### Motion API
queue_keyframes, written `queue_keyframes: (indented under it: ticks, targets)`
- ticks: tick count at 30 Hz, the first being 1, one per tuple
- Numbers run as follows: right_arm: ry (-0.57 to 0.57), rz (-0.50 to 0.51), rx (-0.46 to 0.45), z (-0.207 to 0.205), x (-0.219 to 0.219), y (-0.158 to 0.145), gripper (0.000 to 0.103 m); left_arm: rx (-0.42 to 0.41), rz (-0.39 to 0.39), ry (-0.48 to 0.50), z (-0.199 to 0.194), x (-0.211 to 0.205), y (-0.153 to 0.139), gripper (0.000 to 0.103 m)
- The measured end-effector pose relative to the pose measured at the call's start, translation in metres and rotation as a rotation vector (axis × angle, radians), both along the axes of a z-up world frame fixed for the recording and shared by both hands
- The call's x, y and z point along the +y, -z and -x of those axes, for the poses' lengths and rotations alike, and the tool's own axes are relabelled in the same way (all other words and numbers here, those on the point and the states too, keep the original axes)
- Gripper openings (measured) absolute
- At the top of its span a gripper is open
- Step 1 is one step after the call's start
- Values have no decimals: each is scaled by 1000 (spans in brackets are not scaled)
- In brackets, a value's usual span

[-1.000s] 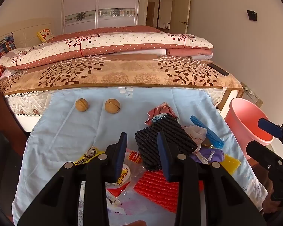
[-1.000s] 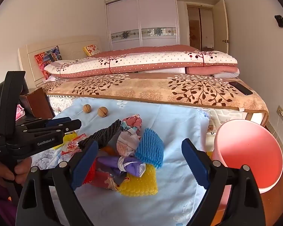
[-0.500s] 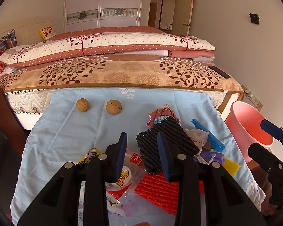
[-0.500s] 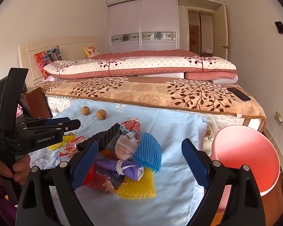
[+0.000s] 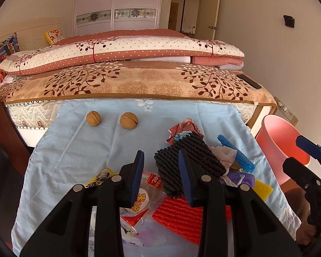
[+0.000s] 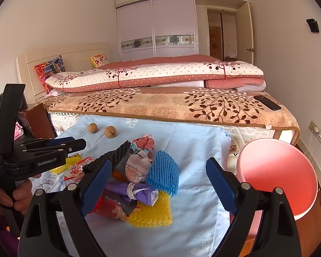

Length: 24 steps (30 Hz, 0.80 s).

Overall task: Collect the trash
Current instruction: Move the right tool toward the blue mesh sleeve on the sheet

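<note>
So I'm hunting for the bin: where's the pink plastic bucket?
The pink plastic bucket stands off the pale blue cloth's right edge, at the bed's near corner.

1. Cloth [image 5: 79, 150] under the tongs: pale blue.
2. Foam nets ahead of the left tongs [image 5: 161, 175]: black [image 5: 188, 156], red [image 5: 182, 216].
3. Nets between the right tongs [image 6: 158, 184]: blue [image 6: 163, 172], yellow [image 6: 152, 214].
4. Bin [image 6: 278, 171] right of them: pink.
5. Blanket [image 5: 139, 83] beyond: tan, brown branches.
</note>
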State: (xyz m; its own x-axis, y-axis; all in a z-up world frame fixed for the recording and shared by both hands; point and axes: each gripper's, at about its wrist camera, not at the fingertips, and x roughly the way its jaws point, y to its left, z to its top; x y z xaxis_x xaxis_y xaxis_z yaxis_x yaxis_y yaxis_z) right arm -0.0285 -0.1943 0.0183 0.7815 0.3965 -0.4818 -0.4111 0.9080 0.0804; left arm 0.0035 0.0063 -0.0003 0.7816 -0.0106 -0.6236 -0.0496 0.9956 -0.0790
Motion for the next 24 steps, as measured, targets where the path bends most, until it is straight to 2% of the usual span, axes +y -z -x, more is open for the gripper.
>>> queue_keyframes:
  ticks: [24]
  targets:
    - [17, -10, 14, -2, -4, 3, 88, 11, 54, -11, 1, 10, 2, 34]
